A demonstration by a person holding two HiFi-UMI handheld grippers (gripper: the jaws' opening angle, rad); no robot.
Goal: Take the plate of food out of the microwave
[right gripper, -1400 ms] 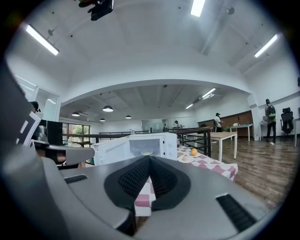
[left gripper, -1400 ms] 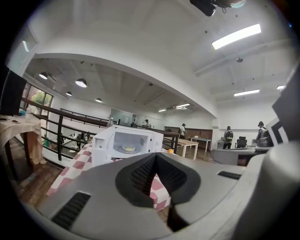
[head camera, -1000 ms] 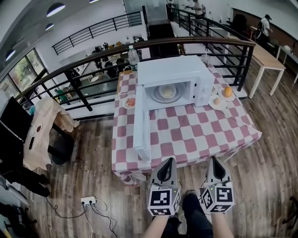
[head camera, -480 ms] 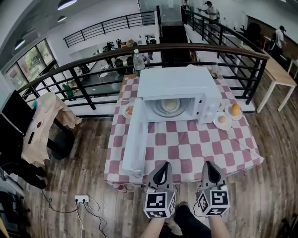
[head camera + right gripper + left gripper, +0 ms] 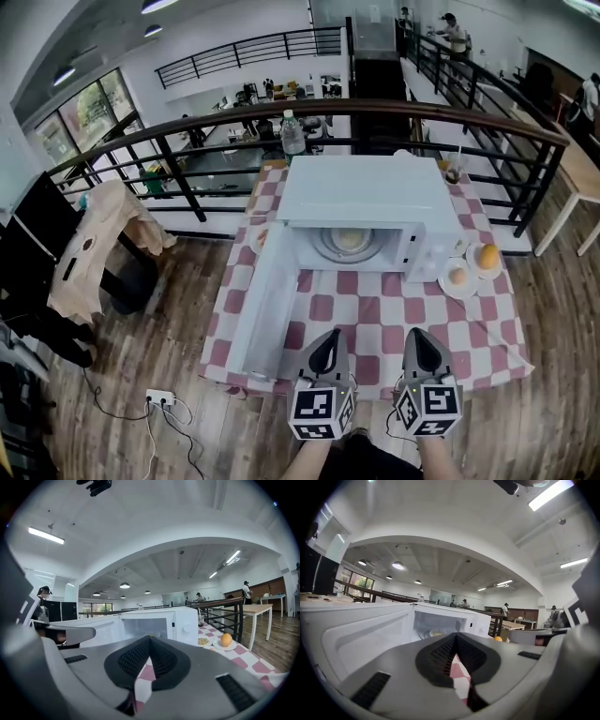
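Note:
A white microwave stands on the red-and-white checked table with its door swung wide to the left. Inside, a plate of pale food rests on the turntable; the left gripper view also shows the plate of food in the cavity. My left gripper and right gripper hover side by side over the table's near edge, both pointing at the microwave, both shut and empty.
Right of the microwave sit a plate with an orange and a plate with an egg. A water bottle and a cup stand behind it by the black railing. A power strip lies on the floor at left.
Both grippers have come forward toward the table and now reach over its near edge. The microwave appears closer and larger. Jaws stay shut.

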